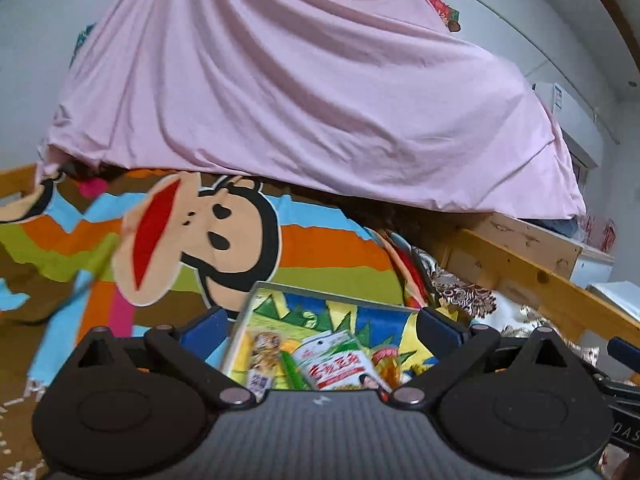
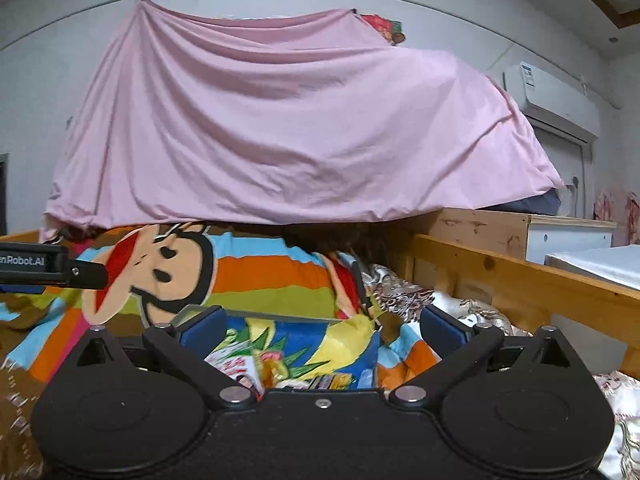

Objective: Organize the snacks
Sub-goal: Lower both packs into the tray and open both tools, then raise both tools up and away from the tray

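- Left gripper (image 1: pixel 320 320) is up over the bed, fingers spread wide, a snack bag (image 1: pixel 316 344) sitting in the gap between them.
- No pinch that I can see: both blue pads (image 1: pixel 210 326) stand clear of the bag's edges, so whether anything touches lower down, behind the gripper body, I cannot tell.
- Right gripper (image 2: pixel 320 322) comes in from the other side, also spread wide, with the same bag (image 2: pixel 304 344) lying below and between its fingers.
- The bag appears to rest on the striped blanket (image 1: pixel 328 248), just in front of the monkey print, tilted up toward the left camera.
- Handling call: this looks like a light foil or plastic pouch, puffy, glossy and likely slick, with crushable contents inside.
- The flat sealed rim along the top edge reads as the safest hold; it is stiffer and has nothing inside to break.
- Squeezing the belly risks crushing the snack or popping the pouch, and the shiny film could slide out of a loose grip.
- The soft blanket gives under pressure, so pushing down to scoop an edge may just sink the bag.
- Pink sheet (image 2: pixel 280 120) hangs well behind, and the wooden rail (image 2: pixel 520 280) runs off to the right, both apart from the action.
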